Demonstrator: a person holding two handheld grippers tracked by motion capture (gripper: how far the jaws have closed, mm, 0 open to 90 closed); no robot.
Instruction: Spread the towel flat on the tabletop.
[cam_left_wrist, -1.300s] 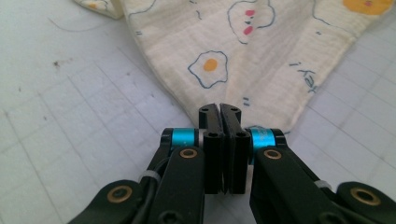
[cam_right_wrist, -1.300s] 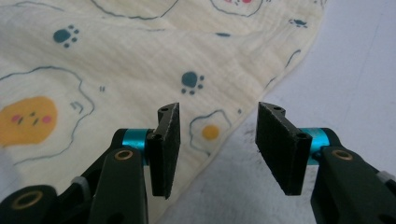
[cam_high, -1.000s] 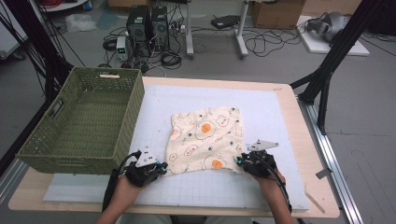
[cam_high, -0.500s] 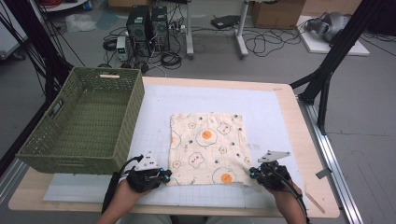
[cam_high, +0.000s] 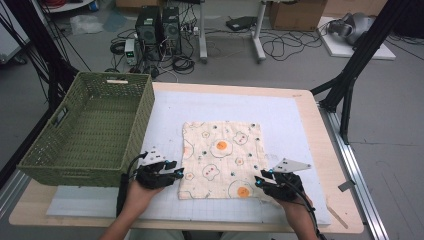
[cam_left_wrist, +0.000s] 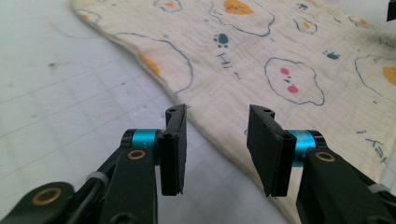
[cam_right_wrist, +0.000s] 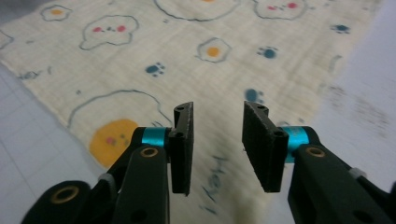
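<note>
Egg-print cloth (cam_high: 221, 159): flat on white mat (cam_high: 300, 130), right of green basket (cam_high: 90, 127). Near edge partly hidden behind jaws. Left gripper (cam_left_wrist: 217, 140), right gripper (cam_right_wrist: 217, 140): just opened, nothing clamped, at near corners.

Table: your wooden table (cam_high: 320, 107) is carrying a white mat (cam_high: 280, 115).
Mat: basket (cam_high: 87, 127) and cloth (cam_high: 220, 157) are lying here.

Matt crinkled cotton cloth (cam_high: 221, 159), woven wicker basket (cam_high: 95, 131), pale wooden table (cam_high: 345, 200).
</note>
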